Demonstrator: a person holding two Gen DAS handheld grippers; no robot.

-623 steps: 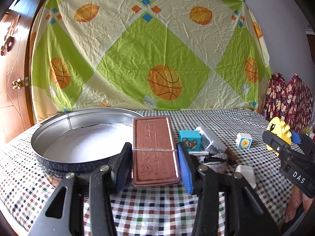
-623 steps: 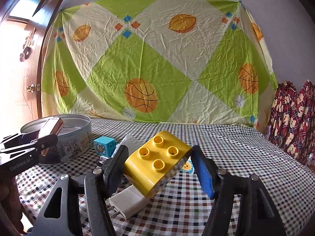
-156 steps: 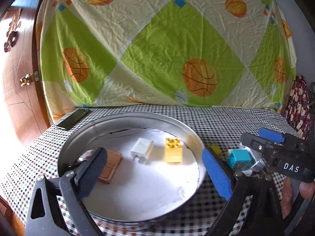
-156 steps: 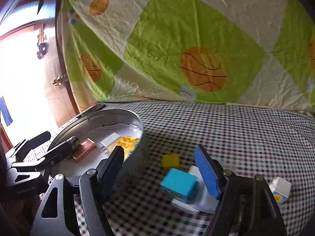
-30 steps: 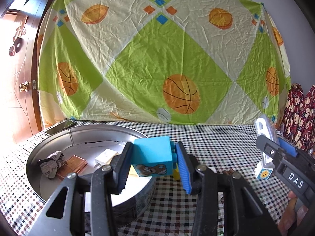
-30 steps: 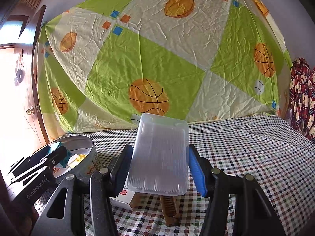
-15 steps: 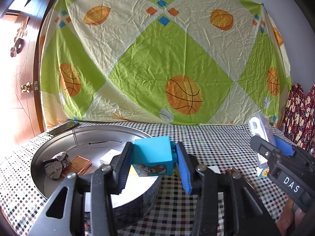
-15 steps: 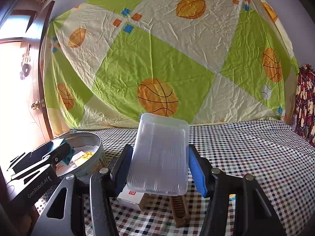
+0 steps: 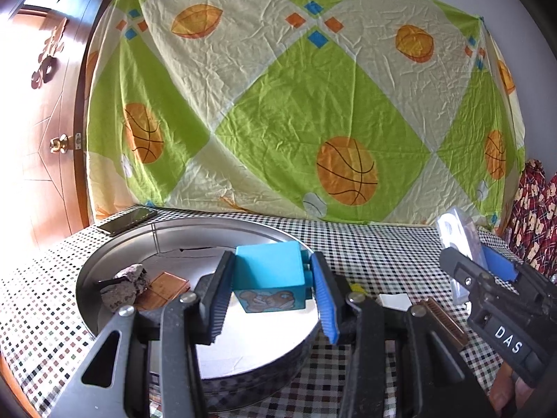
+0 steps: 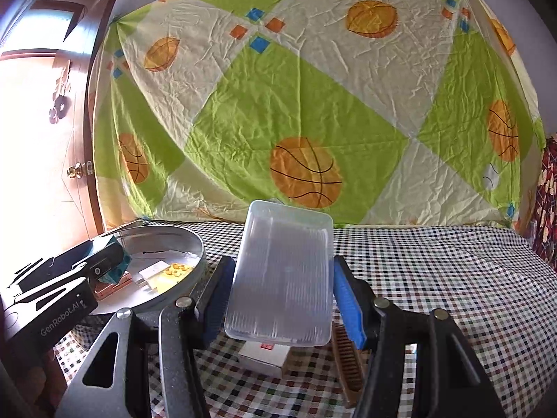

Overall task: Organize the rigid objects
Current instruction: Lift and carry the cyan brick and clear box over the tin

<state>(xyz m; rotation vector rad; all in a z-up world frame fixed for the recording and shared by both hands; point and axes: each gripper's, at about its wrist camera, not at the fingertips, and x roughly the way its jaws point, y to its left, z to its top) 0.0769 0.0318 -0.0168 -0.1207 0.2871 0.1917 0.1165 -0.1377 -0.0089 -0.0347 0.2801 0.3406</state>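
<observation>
Overhead, left claw (image 9: pixel 269 296) tight on blue toy cube (image 9: pixel 271 280) above round metal tin (image 9: pixel 87 278); right claw (image 10: pixel 278 299) tight on clear plastic box (image 10: pixel 280 275).

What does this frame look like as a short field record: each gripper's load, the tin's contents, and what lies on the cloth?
left gripper: shut on blue toy block with bear picture, over round metal tin
right gripper: shut on clear ribbed plastic box
tin contents: grey rock, copper-coloured flat case, white plug adapter, yellow studded brick
on checked tablecloth: brown comb, white carton, black phone
</observation>
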